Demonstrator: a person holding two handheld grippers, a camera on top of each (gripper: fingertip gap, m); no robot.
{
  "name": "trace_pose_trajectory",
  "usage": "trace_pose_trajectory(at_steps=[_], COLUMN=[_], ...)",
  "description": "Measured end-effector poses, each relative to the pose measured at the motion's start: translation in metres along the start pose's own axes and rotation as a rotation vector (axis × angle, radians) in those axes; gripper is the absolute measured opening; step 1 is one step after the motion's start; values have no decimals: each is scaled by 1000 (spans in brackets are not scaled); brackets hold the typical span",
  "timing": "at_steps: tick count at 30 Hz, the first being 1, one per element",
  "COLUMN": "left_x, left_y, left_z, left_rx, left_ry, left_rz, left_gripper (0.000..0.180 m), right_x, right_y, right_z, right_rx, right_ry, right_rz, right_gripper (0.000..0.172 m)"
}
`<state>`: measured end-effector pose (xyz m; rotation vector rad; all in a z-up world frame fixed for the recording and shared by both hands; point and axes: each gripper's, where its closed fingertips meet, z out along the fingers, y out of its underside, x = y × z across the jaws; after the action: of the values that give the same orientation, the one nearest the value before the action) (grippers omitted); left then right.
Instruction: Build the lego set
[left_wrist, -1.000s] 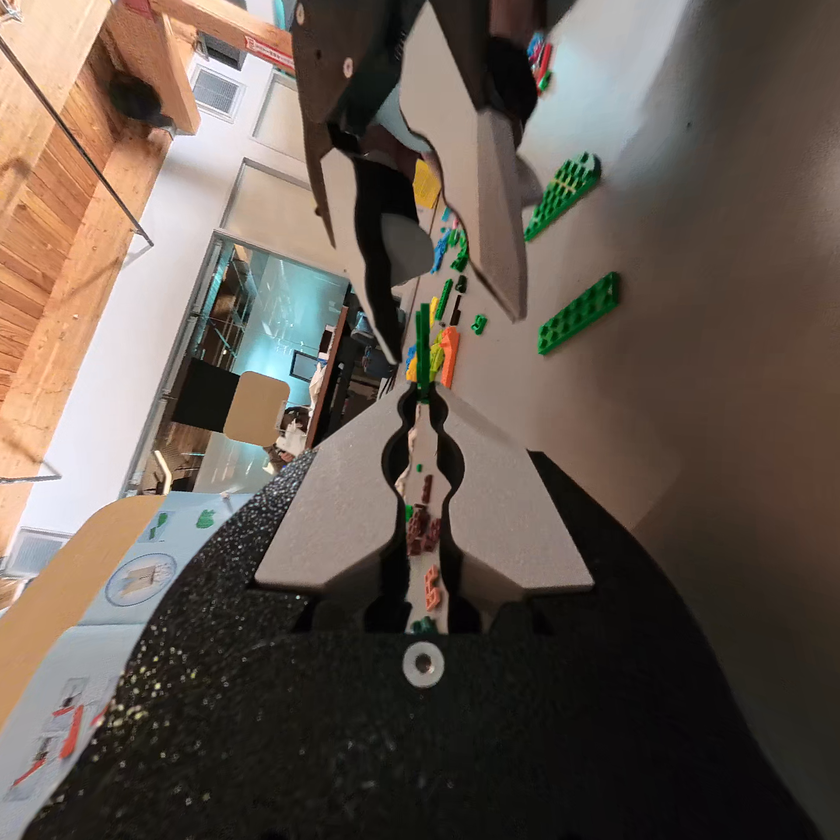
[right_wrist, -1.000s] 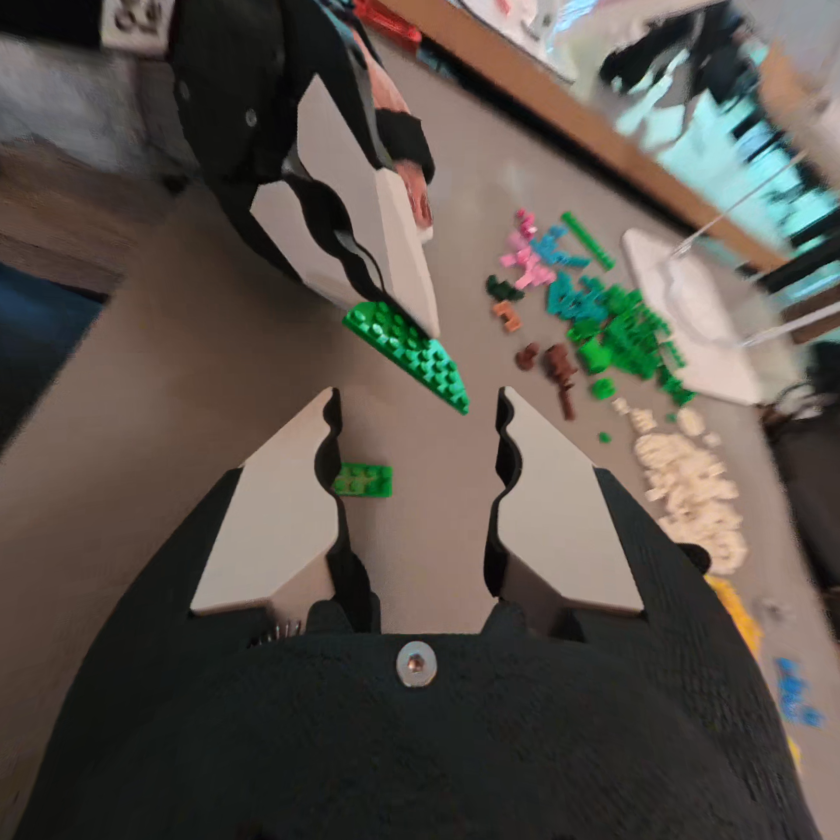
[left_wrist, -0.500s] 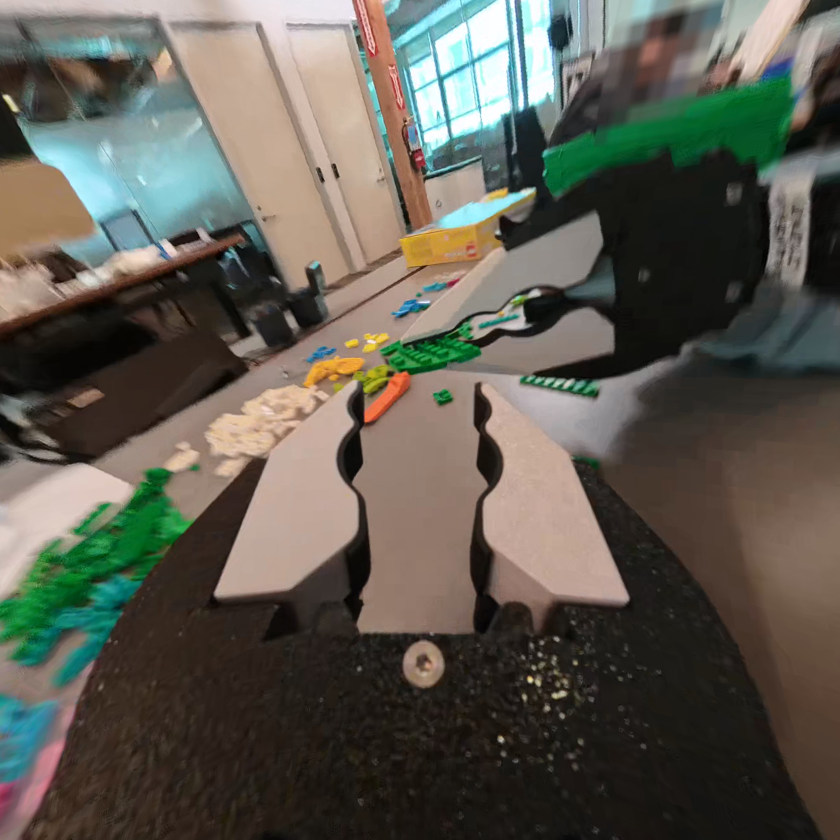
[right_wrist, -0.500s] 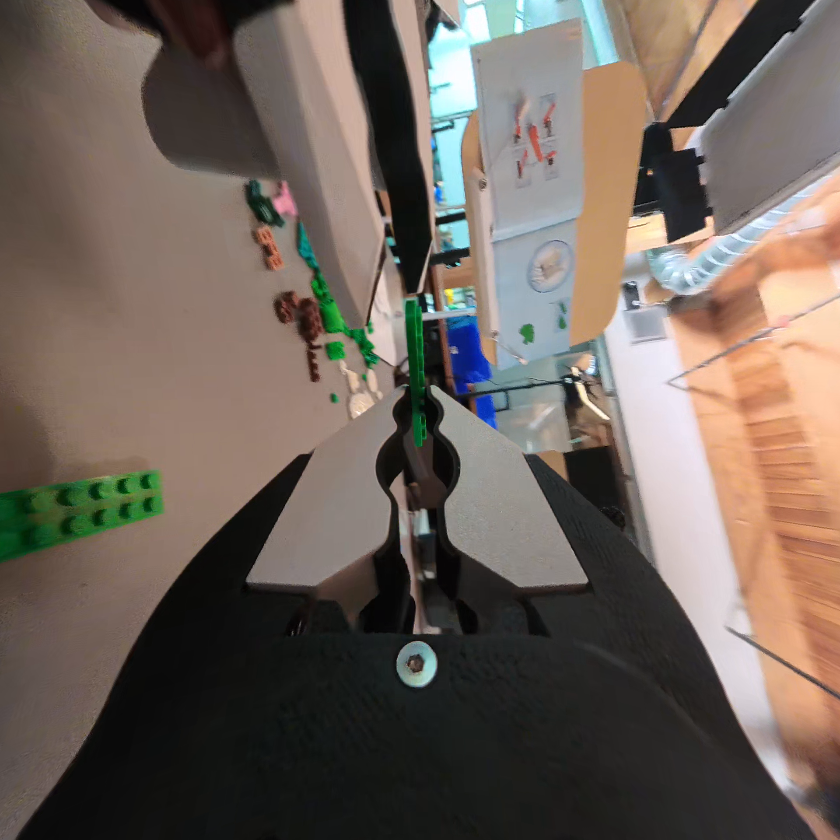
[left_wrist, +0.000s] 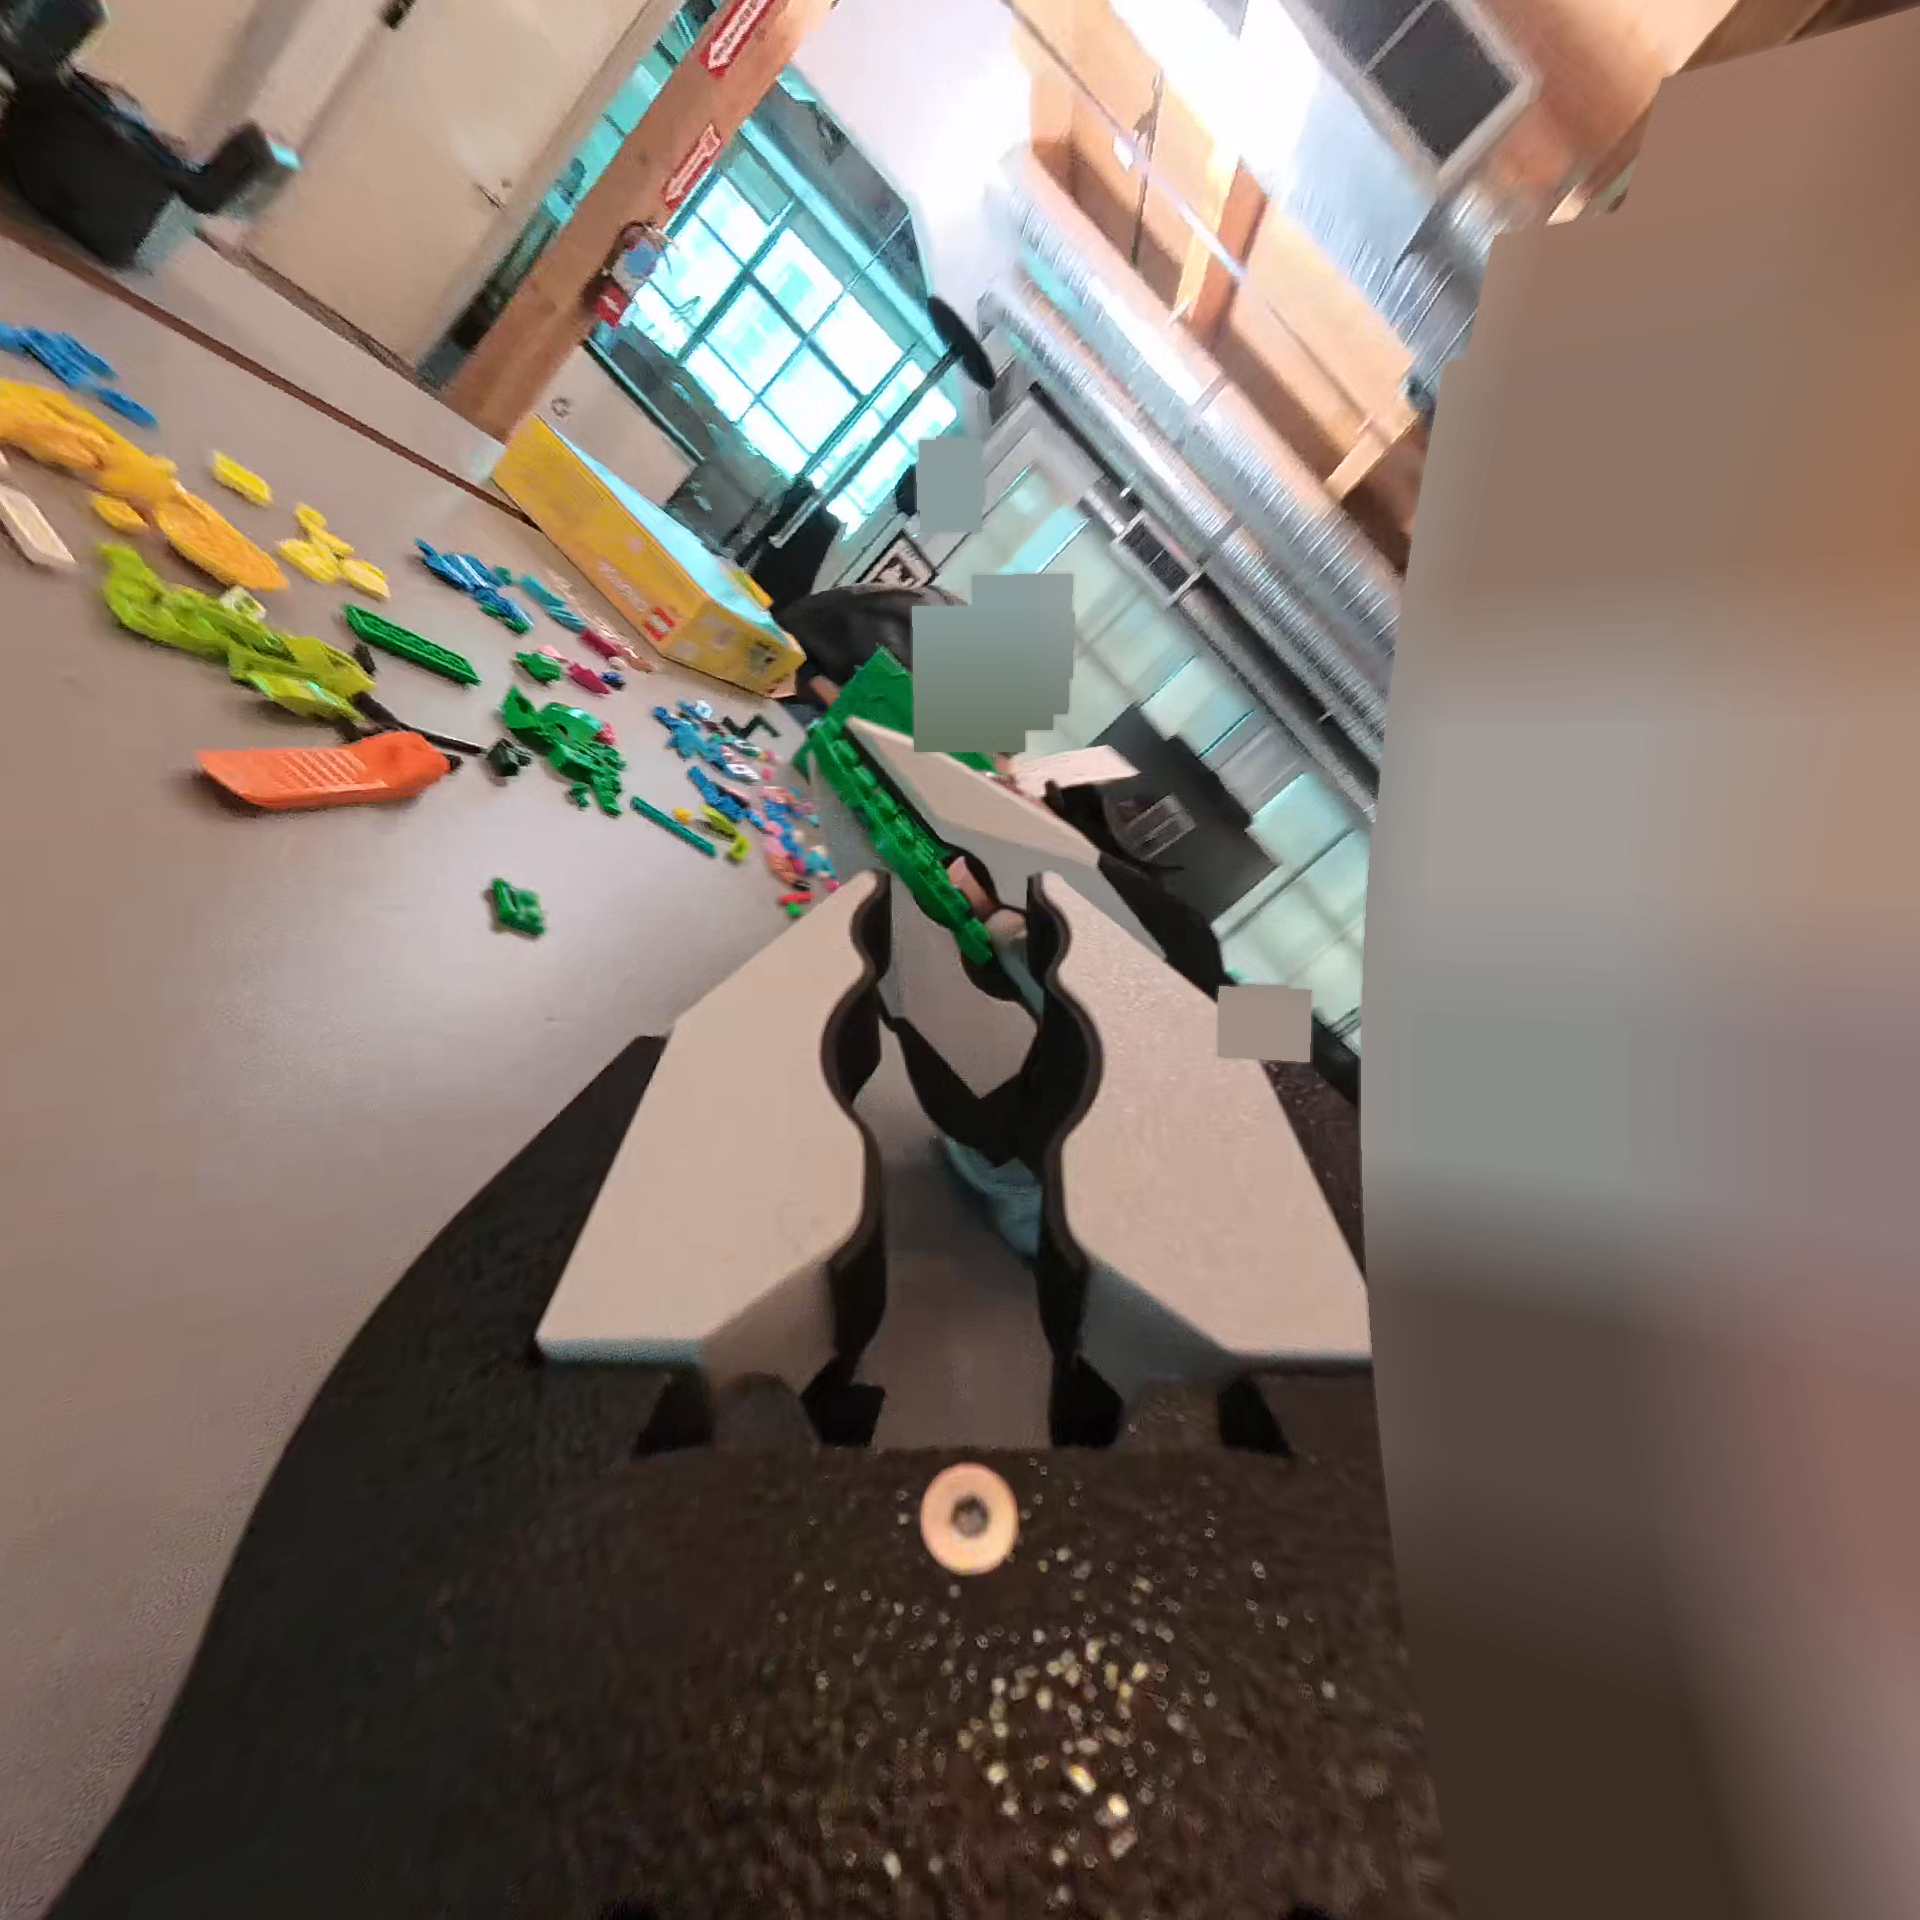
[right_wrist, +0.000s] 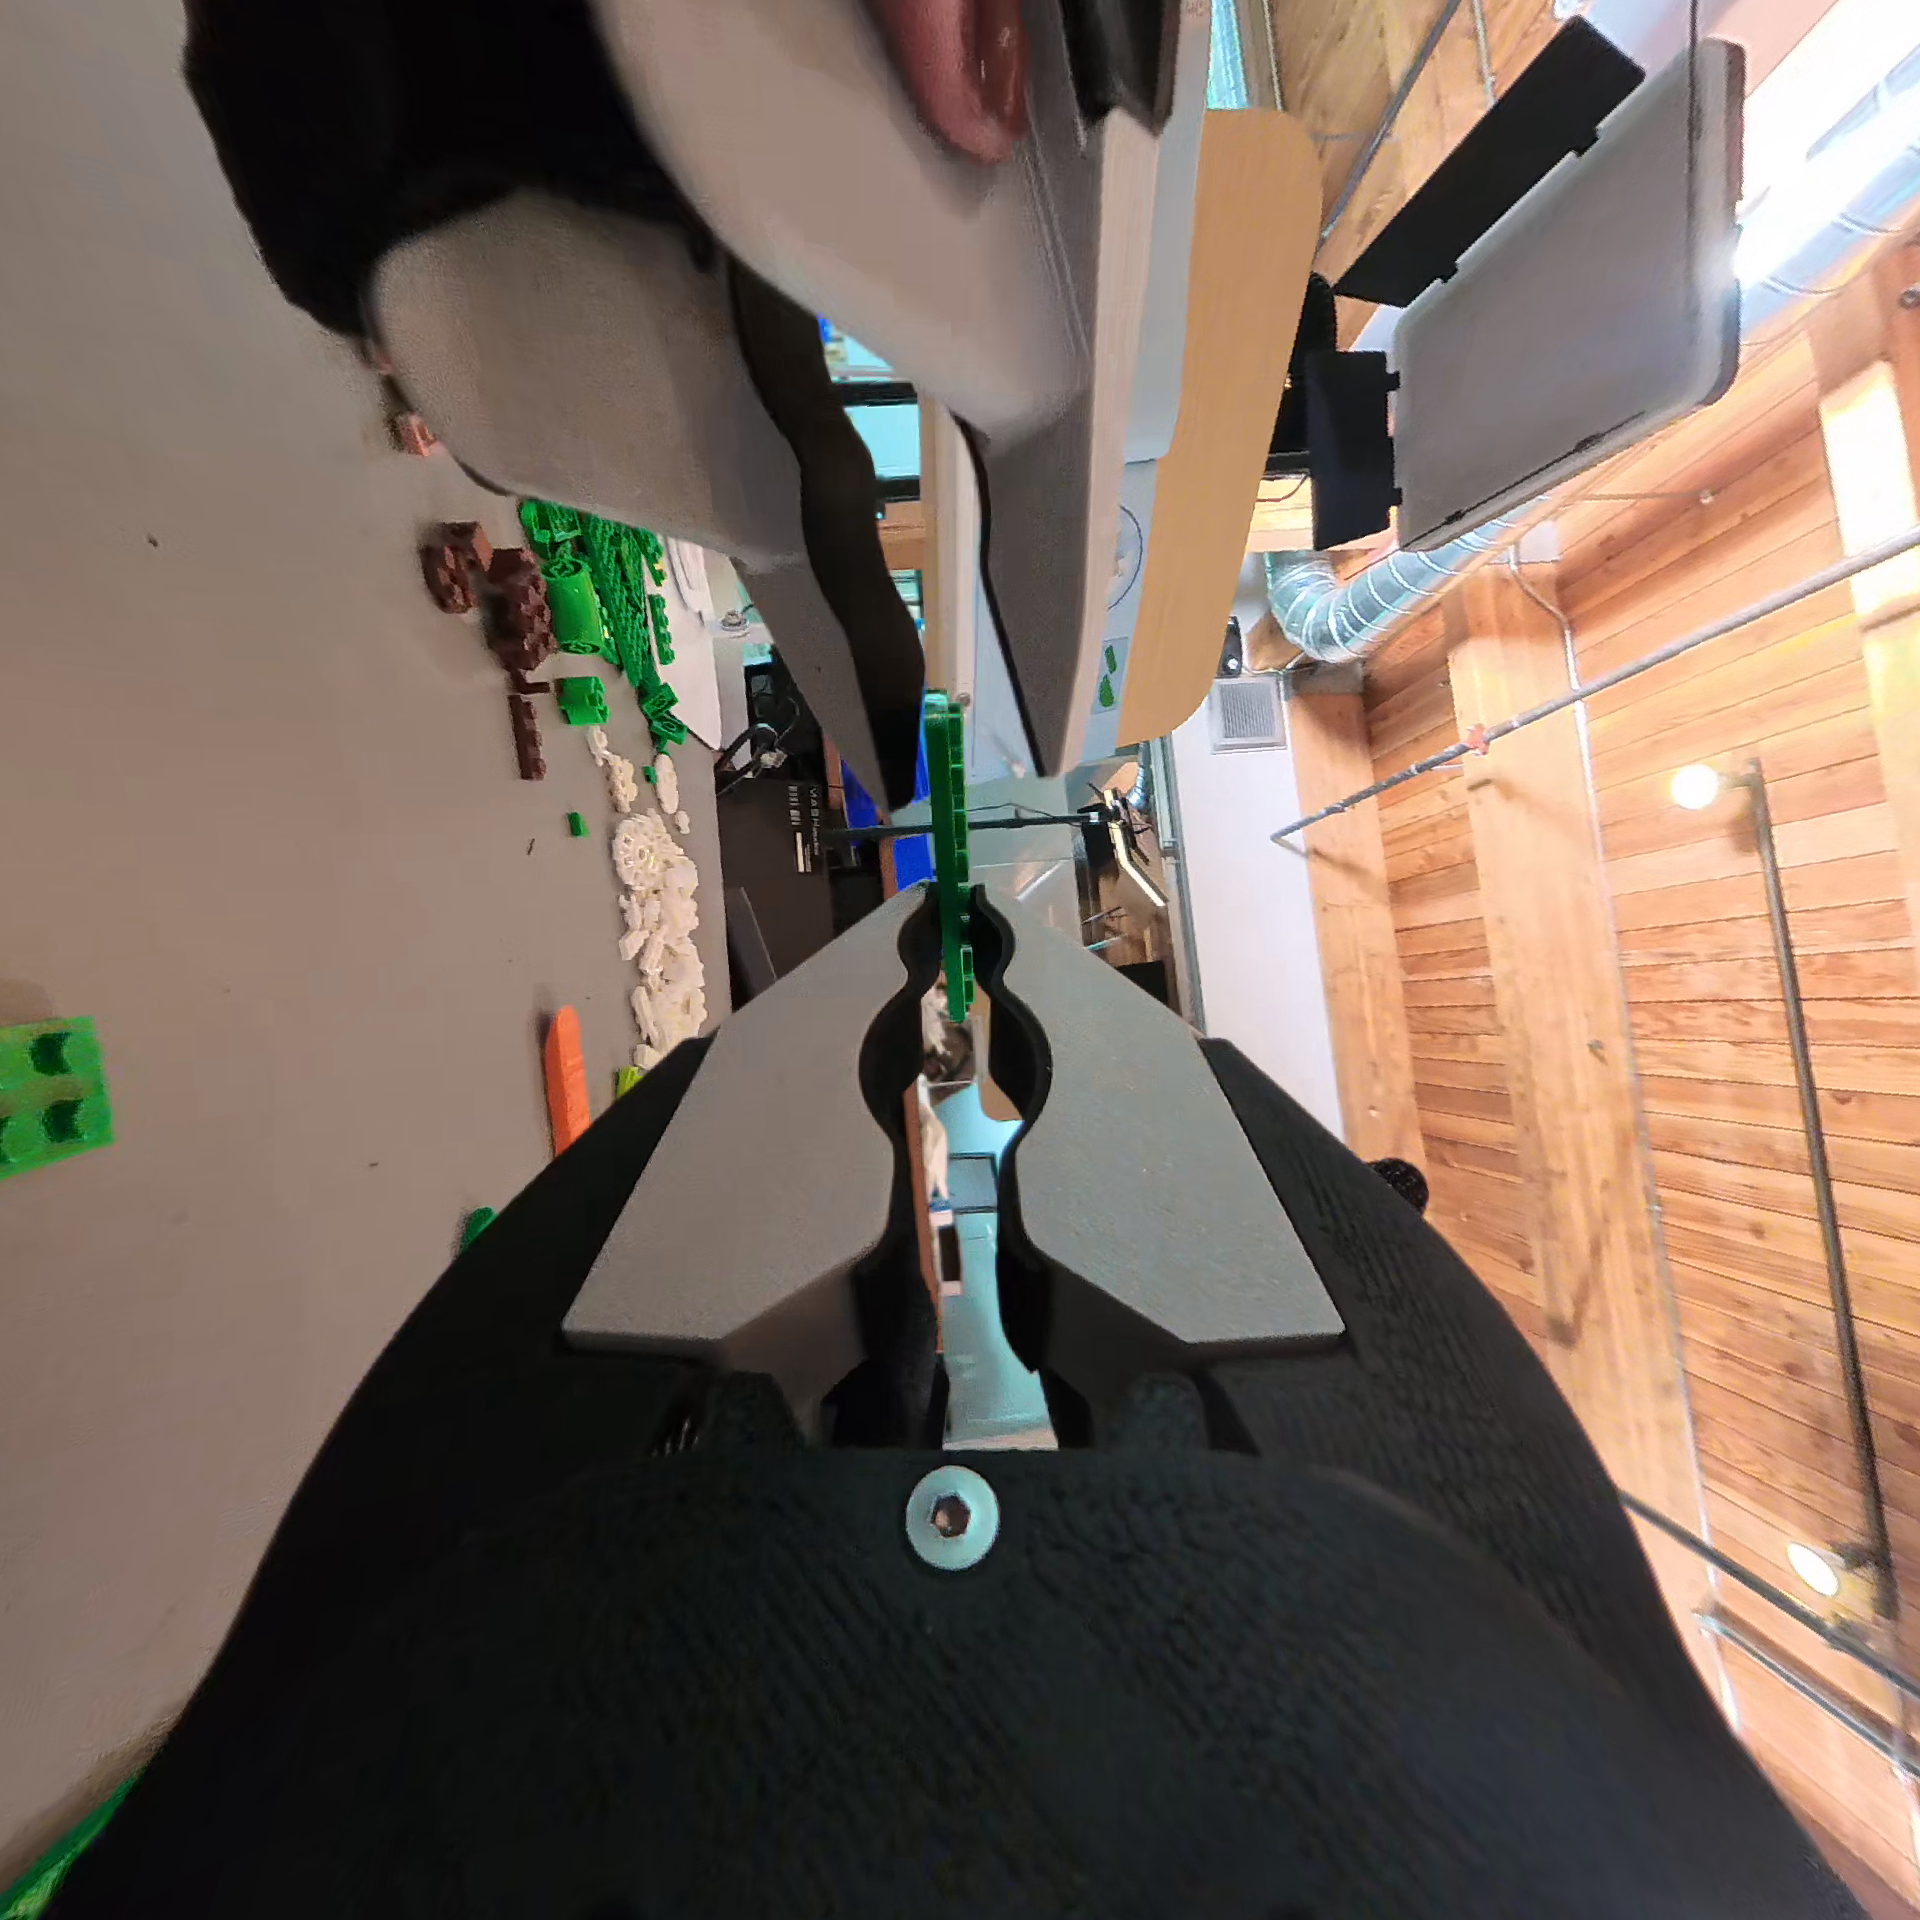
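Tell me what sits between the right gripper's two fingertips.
In the right wrist view, a thin green studded plate stands edge-on between the right gripper fingertips, both pads pressed on it. Its far end reaches between the left gripper's open fingers.

Glossy studded plastic plate (right_wrist: 948, 831), matt grainy grey claw pads (right_wrist: 790, 1122) (rough black shell), smooth grey tabletop (left_wrist: 260, 987).

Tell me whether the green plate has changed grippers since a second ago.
Yes. The green plate, earlier pinched by the left gripper, is now clamped in the right gripper.

Green studded plate (right_wrist: 948, 831) edge-on, upright, pinched in right hand-held gripper (right_wrist: 951, 914).
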<state>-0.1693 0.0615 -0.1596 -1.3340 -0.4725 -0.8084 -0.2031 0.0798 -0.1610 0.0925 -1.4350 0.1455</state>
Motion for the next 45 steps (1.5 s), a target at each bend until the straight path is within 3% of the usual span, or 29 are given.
trace_pose_trajectory(at_steps=[3,6,10,13,17,20,22,30,35,40,45], left_x=[-4,-7,-29,-42,-60,-63,-63,-62,-61,-60,-55], left_y=[0,0,3,1,5,10,15,32,42,44,49], left_z=[-1,-2,-13,-31,-52,-57,-57,-54,-53,-52,-49], left_rx=[3,-5,-38,-66,-127,-158,-194,-295,-353,-367,-385], left_ry=[7,7,-69,-102,-179,-171,-176,-177,-182,-165,-141], left_rz=[-90,-167,-279,-335,-353,-396,-398,-426,-436,-456,-486], left_gripper=[8,5,1,1,1,1,1,1,1,1,1], right_x=[0,-3,-22,-38,-68,-90,-103,-106,-107,-102,-58], right_y=[-4,-3,2,1,-32,-35,-34,-28,-24,-26,-43], right_z=[-1,0,-1,-14,-68,-89,-95,-87,-80,-81,-61], right_rx=[8,-5,16,138,325,240,189,77,31,81,255], right_ry=[8,-8,-187,-458,-1116,-1355,-1401,-1433,-1404,-1378,-1206], right_rz=[-23,-33,128,443,879,887,821,914,919,868,854], right_gripper=[3,3,21,46,64,76,76,73,49,47,47])
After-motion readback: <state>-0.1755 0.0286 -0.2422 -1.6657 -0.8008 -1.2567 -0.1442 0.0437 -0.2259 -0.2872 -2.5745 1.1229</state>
